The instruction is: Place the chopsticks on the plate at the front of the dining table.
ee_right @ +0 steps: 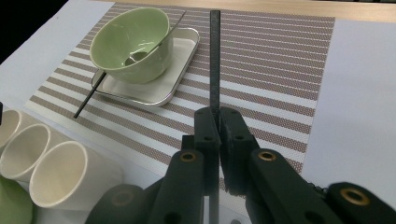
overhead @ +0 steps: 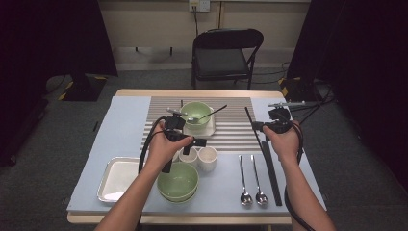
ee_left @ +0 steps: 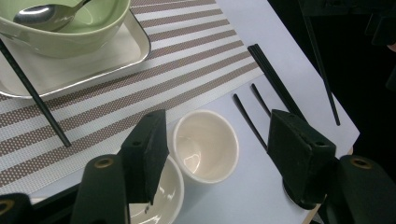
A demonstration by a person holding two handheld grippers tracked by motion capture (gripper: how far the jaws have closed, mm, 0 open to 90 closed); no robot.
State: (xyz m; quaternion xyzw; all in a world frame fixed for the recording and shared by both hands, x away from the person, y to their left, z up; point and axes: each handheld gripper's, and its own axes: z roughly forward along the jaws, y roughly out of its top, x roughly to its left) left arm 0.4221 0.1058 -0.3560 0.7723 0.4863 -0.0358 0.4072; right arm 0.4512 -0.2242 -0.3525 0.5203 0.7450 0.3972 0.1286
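My left gripper (overhead: 192, 144) (ee_left: 219, 149) hangs open just above a row of white cups. One cup (ee_left: 205, 144) (overhead: 208, 158) stands upright below the gap between the jaws, and neither pad touches it. A second cup (ee_left: 161, 200) sits beside it under the left jaw. My right gripper (overhead: 274, 126) (ee_right: 218, 135) is shut on a black chopstick (ee_right: 215, 56) (overhead: 252, 122), which points away over the striped placemat (ee_right: 280, 70). A green bowl (overhead: 196, 114) (ee_right: 130, 44) with a spoon in it stands on a small tray (ee_right: 159, 91), and another chopstick (ee_right: 91, 95) leans on it.
Two spoons (overhead: 252, 180) and more black chopsticks (overhead: 272, 173) lie on the blue mat at the right. Stacked green bowls (overhead: 178, 182) and a silver tray (overhead: 118, 179) sit near the front edge. A black folding chair (overhead: 226, 55) stands beyond the table.
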